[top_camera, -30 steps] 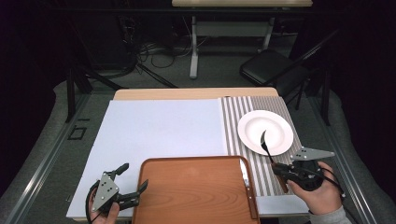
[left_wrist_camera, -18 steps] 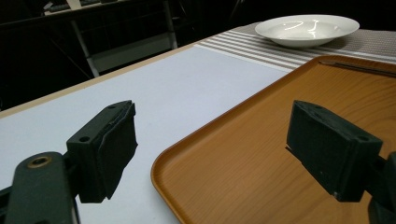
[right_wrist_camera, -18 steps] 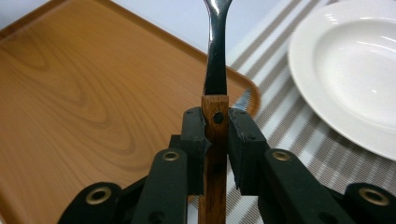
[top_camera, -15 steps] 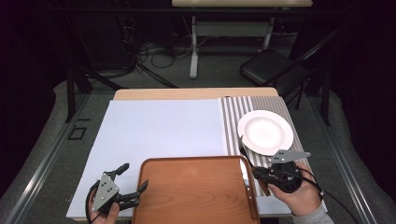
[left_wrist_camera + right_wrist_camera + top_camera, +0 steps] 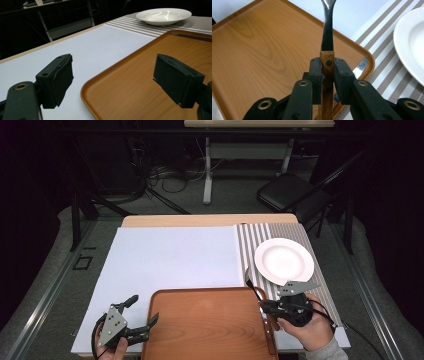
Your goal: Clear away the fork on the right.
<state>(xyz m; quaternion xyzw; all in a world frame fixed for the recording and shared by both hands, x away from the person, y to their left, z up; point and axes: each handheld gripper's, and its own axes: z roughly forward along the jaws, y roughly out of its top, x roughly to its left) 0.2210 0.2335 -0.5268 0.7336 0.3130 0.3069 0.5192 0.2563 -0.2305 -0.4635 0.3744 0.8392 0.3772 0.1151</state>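
Your right hand slid in from beside the plate toward the tray's right edge, carrying its utensil along, while your left hand kept its place.

At the left, your left gripper (image 5: 135, 326) sat at the tray's near left corner with its jaws spread wide and nothing between them; one jaw hung over the white sheet (image 5: 170, 260), the other over the wood.

The brown tray (image 5: 205, 325) held a knife (image 5: 361, 67) lying just inside its right rim.

Your right gripper (image 5: 265, 307) was clamped on the wooden handle of a fork or spoon (image 5: 327, 40), whose metal neck reached out above the tray's far right corner; its tip was cut off, so you could not tell which.

The white plate (image 5: 284, 260) stood empty on the striped mat (image 5: 250, 240).
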